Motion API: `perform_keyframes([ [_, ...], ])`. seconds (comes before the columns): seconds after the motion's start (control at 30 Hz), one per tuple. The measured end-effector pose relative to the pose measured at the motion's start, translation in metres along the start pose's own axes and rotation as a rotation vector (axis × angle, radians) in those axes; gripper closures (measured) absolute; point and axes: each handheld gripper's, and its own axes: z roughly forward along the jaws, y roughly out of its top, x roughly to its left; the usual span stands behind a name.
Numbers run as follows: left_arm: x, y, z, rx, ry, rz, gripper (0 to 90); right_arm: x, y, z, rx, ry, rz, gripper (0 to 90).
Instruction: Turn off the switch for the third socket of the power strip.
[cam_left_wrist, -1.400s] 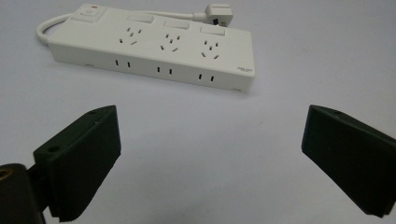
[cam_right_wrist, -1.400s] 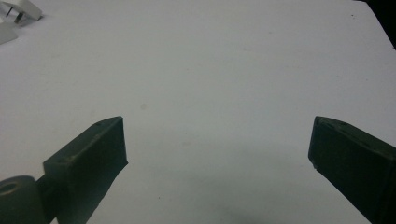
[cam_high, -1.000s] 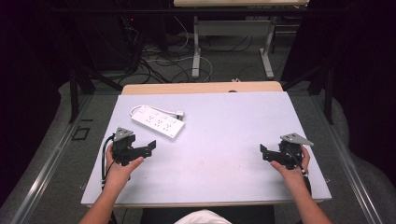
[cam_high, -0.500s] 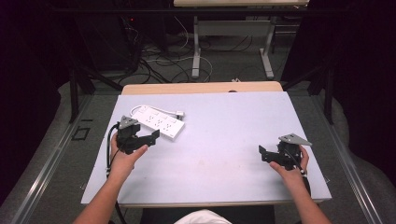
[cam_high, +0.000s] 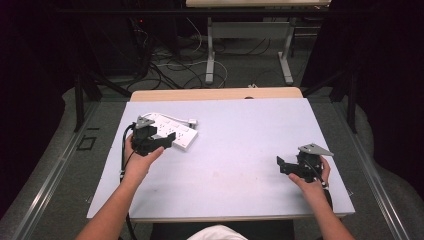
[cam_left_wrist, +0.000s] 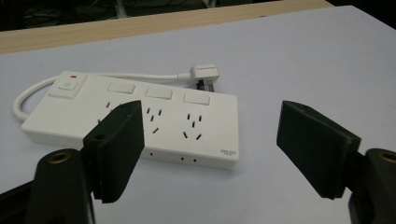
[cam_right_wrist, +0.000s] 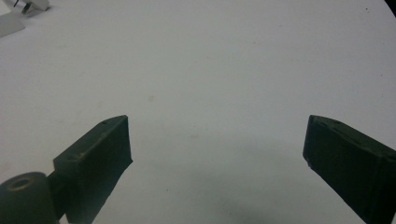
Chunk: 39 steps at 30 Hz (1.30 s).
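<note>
A white power strip (cam_high: 177, 132) lies flat at the table's far left, its cord looped back to a white plug (cam_high: 192, 121). My left gripper (cam_high: 168, 140) hovers at the strip's near side. In the left gripper view the strip (cam_left_wrist: 140, 116), with a red-marked switch, lies just beyond my left gripper (cam_left_wrist: 210, 128). The jaws stand open and have just been closing, with no pad pressing on the strip. The plug (cam_left_wrist: 204, 74) rests behind the strip. My right gripper (cam_high: 281, 165) rests low at the table's right, open over bare surface (cam_right_wrist: 217, 140).
The pale grey table (cam_high: 240, 130) has a wooden strip (cam_high: 215, 94) along its far edge. Beyond it stand a desk's metal legs (cam_high: 210, 55) and loose cables (cam_high: 165, 65) on the floor. Dark curtains close both sides.
My left gripper has moved forward and a little up, from the table's near left to the power strip, and its jaws have narrowed. The right gripper has kept still.
</note>
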Motion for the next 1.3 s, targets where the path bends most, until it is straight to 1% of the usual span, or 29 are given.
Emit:
perform_keyframes([
  [0.03,0.000,0.002,0.001,0.004,0.003,0.006,24.4,-0.001,0.000,0.000,0.006,0.007,-0.002,7.1],
  [0.07,0.000,0.003,0.003,0.008,0.003,0.003,26.3,0.000,0.000,-0.001,0.004,0.007,0.000,7.3],
  [0.13,-0.001,0.006,0.006,0.012,0.005,0.005,26.7,-0.001,0.000,-0.001,0.003,0.005,-0.005,7.4],
  [0.23,-0.002,0.010,0.010,0.027,0.009,0.024,28.4,0.000,0.000,-0.001,0.002,0.009,-0.004,7.4],
  [0.3,-0.003,0.012,0.014,0.028,0.012,0.023,29.0,0.000,0.000,-0.001,0.005,0.009,-0.004,7.4],
  [0.33,-0.003,0.013,0.016,0.030,0.004,0.028,29.1,0.000,0.000,-0.001,0.004,0.010,-0.003,7.4],
  [0.37,-0.004,0.014,0.017,0.029,0.004,0.025,29.3,0.000,0.000,-0.001,0.004,0.011,0.003,7.4],
  [0.47,-0.004,0.017,0.022,0.041,0.001,0.026,29.7,-0.001,0.000,-0.001,0.004,0.012,0.001,7.8],
  [0.5,-0.004,0.017,0.024,0.030,-0.001,0.020,30.0,-0.001,0.000,-0.001,0.004,0.012,0.000,7.8],
  [0.6,-0.003,0.019,0.029,0.038,-0.004,0.016,31.2,0.000,0.001,-0.002,0.008,0.010,-0.002,7.8],
  [0.7,-0.003,0.021,0.034,0.045,-0.009,0.019,32.0,0.000,0.000,-0.001,0.005,0.014,-0.003,7.8],
  [0.73,-0.003,0.022,0.036,0.037,-0.011,0.017,32.0,0.000,0.000,-0.001,0.007,0.015,0.001,7.9],
  [0.8,-0.003,0.024,0.039,0.031,-0.009,0.019,32.0,0.000,0.000,-0.001,0.007,0.015,0.001,8.1],
  [0.83,-0.002,0.025,0.040,0.043,-0.010,0.024,32.0,0.000,0.000,-0.001,0.007,0.015,0.001,8.1],
  [0.87,-0.003,0.026,0.041,0.040,-0.002,0.025,31.9,0.000,0.000,-0.001,0.007,0.015,0.001,8.1],
  [0.9,-0.003,0.027,0.043,0.031,0.000,0.015,31.9,0.000,0.000,-0.001,0.007,0.016,0.001,8.1],
  [0.93,-0.003,0.029,0.043,0.043,0.001,0.024,31.9,0.000,0.000,-0.001,0.007,0.016,0.001,8.1],
  [0.97,-0.003,0.030,0.045,0.039,0.007,0.023,31.9,0.000,0.000,-0.001,0.007,0.016,0.001,8.1],
  [1.03,-0.003,0.031,0.047,0.028,0.012,0.013,32.2,-0.001,0.000,0.000,0.007,0.017,-0.004,8.2],
  [1.07,-0.003,0.032,0.049,0.029,0.013,0.006,32.2,-0.001,0.000,0.000,0.007,0.017,-0.004,8.2],
  [1.1,-0.002,0.033,0.050,0.038,0.015,0.008,32.3,0.000,0.000,0.000,0.008,0.017,-0.002,8.2],
  [1.13,-0.001,0.034,0.052,0.032,0.019,-0.003,32.5,0.000,0.000,0.000,0.008,0.018,-0.002,8.2],
  [1.17,-0.001,0.035,0.053,0.034,0.021,-0.004,33.3,0.000,0.000,0.000,0.007,0.017,-0.003,8.3],
  [1.23,0.000,0.036,0.056,0.038,0.015,-0.013,34.8,-0.001,0.000,0.000,0.008,0.017,-0.002,8.3],
  [1.27,0.000,0.037,0.058,0.031,0.009,-0.025,35.1,-0.001,0.000,0.000,0.007,0.017,-0.003,8.3],
  [1.3,0.001,0.038,0.058,0.036,0.013,-0.016,35.7,-0.001,0.000,-0.001,0.013,0.014,-0.001,8.3],
])
